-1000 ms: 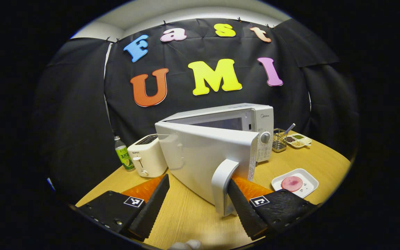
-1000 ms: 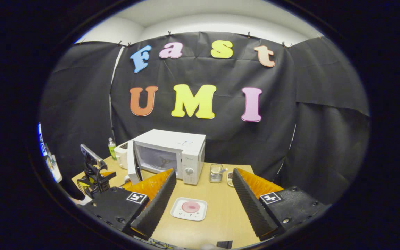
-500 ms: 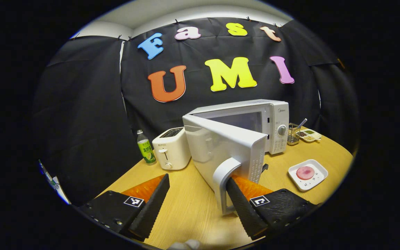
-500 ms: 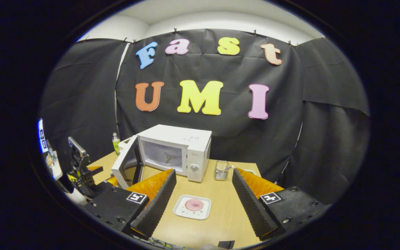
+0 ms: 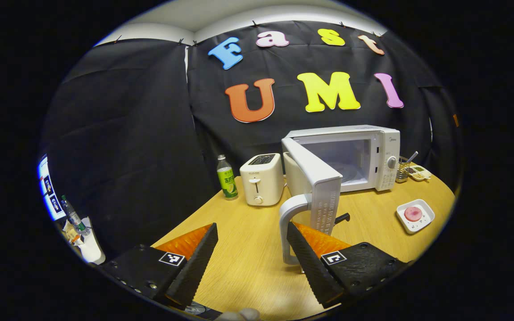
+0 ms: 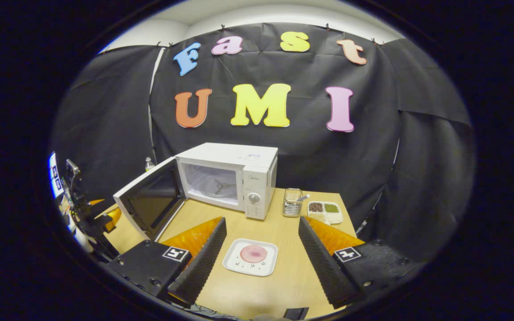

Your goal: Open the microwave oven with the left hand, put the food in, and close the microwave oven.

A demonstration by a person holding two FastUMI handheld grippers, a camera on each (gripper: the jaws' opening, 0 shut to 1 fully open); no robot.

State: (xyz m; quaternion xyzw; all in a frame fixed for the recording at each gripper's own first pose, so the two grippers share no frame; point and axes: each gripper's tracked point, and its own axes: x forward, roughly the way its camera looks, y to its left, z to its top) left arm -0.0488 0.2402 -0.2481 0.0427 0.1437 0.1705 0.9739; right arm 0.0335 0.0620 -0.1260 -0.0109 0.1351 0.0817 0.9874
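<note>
1. The left gripper (image 5: pixel 250 258) has its jaws spread wide and grasps nothing. The door handle (image 5: pixel 289 223) stands just inside its right-hand finger (image 5: pixel 312 263), hooked rather than pinched; whether the finger actually touches the handle is hard to tell from this angle.

2. The step in hand looks like the end of opening. To do it well, draw the handle along the door's own arc about the hinge, not straight back, and stop once the cavity is clear. Then slide the finger out sideways so it does not drag the door (image 5: pixel 317 180) shut again.

3. Just ahead of the right gripper (image 6: pixel 259 256), centred between its parted, empty fingers, the white tray (image 6: pixel 234 267) lies flat on the table (image 6: pixel 283 285) with the pink food (image 6: pixel 253 253) on it. The tray's long axis runs across that gripper's line of sight, one long edge facing the fingers. A grasp across the short span seems the easier one.

4. Farther off, ahead and to the left of the right gripper, the microwave (image 6: pixel 239 156) stands with its mouth towards the gripper. Its long axis runs left to right, and the door hangs out on the left.

5. Beyond the tray, a wire holder (image 6: pixel 292 203) and a small sectioned dish (image 6: pixel 324 211) sit to the right of the oven, well apart from the tray's likely path.
</note>
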